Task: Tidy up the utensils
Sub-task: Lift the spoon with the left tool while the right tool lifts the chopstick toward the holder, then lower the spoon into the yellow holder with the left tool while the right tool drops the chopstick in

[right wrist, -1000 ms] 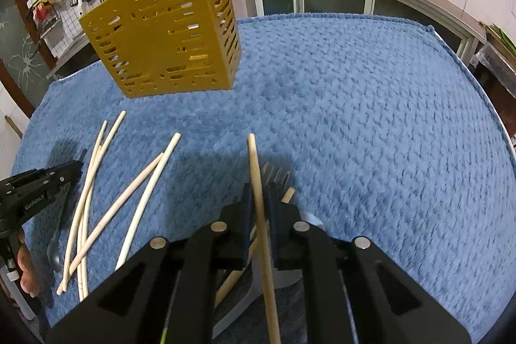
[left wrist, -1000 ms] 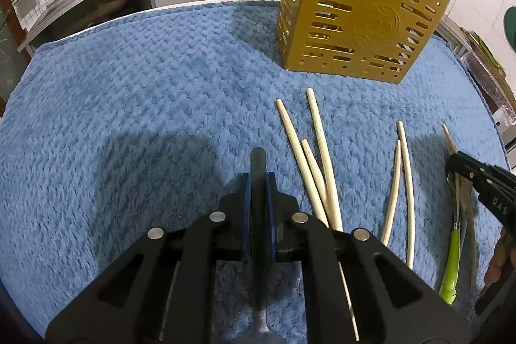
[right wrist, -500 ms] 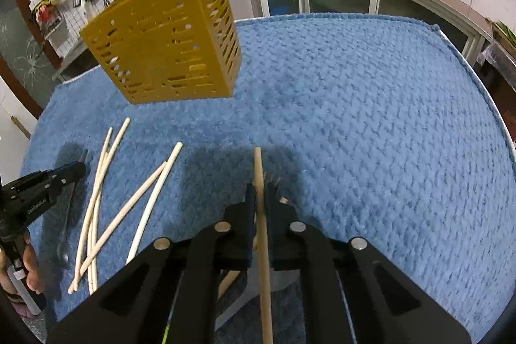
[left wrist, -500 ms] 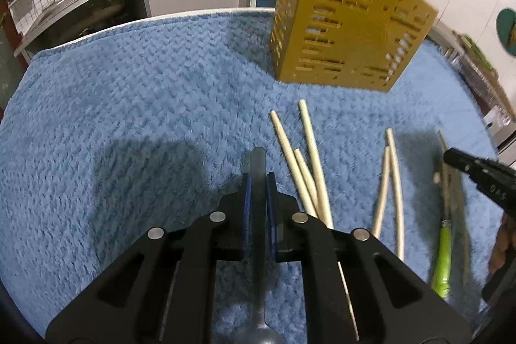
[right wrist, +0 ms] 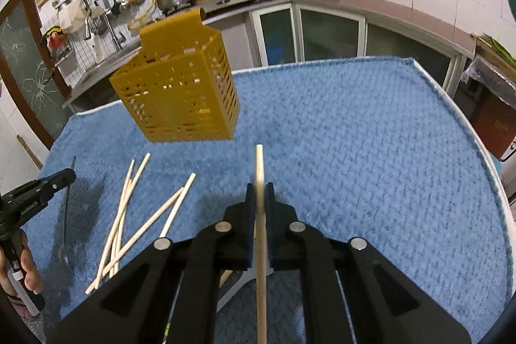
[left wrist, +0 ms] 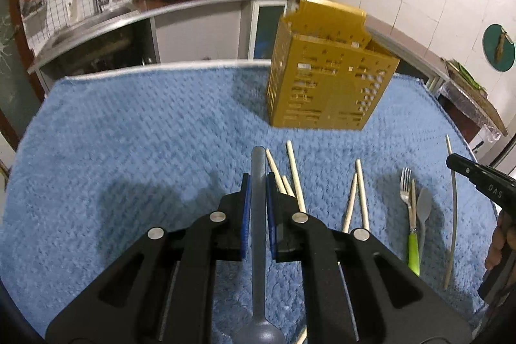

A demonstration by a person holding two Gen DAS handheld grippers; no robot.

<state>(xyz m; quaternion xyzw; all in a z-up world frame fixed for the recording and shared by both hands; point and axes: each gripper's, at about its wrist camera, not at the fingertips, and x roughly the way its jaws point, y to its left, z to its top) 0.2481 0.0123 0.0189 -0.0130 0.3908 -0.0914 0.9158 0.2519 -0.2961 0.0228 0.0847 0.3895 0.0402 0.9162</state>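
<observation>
Utensils are in transport: the left hand-held gripper (left wrist: 257, 182) pinches a grey metal spoon (left wrist: 258, 215), the right hand-held gripper (right wrist: 259, 194) a pale wooden chopstick (right wrist: 260, 215). Next, I think, each must drop into the perforated yellow plastic holder (left wrist: 325, 86) standing far on the blue-towelled desk (left wrist: 145, 134).

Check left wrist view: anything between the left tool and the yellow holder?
Loose chopsticks on the blue towel, between the left tool, shut on a grey spoon, and the yellow utensil holder.

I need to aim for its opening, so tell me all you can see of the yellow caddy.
The caddy is a mustard-yellow box, plastic by its look, its walls pierced with slots and holes. A taller back panel rises above the rim. It stands upright on the blue cloth, open end up, beyond the loose chopsticks, untouched by either gripper.
</observation>
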